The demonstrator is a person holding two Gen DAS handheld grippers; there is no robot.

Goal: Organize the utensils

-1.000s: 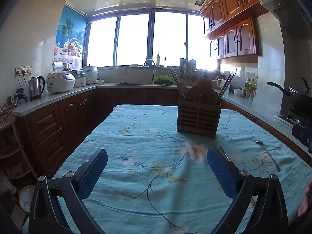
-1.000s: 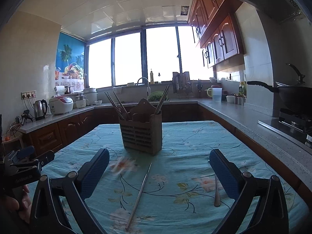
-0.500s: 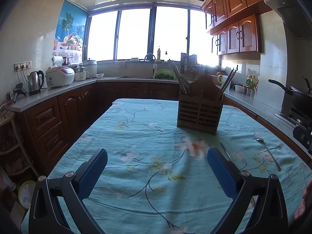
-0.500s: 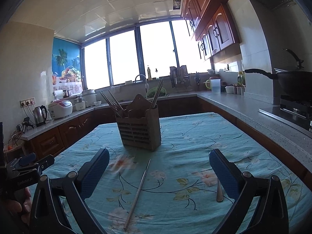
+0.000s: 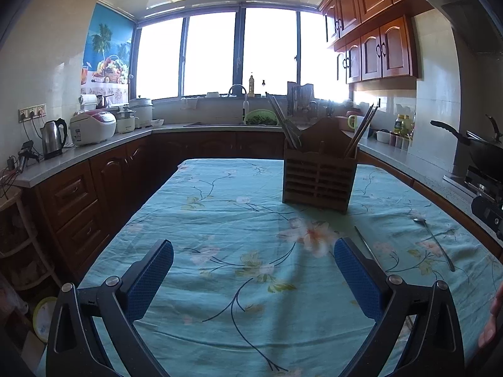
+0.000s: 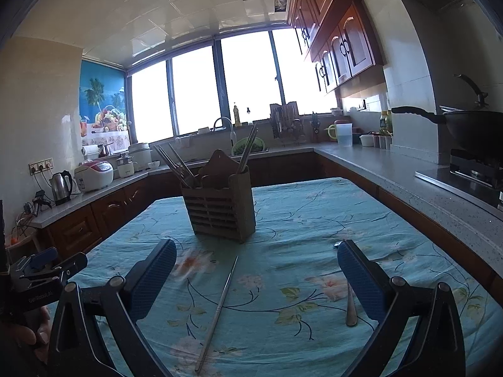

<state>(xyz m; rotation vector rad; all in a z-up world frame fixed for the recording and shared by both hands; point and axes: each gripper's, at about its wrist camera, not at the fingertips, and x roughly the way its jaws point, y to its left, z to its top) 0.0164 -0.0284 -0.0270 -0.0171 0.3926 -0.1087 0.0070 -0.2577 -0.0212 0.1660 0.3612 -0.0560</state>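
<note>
1. Both claws have dipped a little since a second ago; the wooden holder (image 6: pixel 220 202) now sits lower in the right view.
2. Left claw (image 5: pixel 253 270) hangs wide open, holding nothing, above the blue floral tabletop (image 5: pixel 220 220).
3. Right claw (image 6: pixel 256 270) is equally spread and empty.
4. A metal chopstick (image 6: pixel 217 311) lies between its fingers on the cloth, and a spoon (image 6: pixel 350 304) lies by the right finger.
5. Chopsticks (image 6: pixel 176 166) stand in the holder.
</note>
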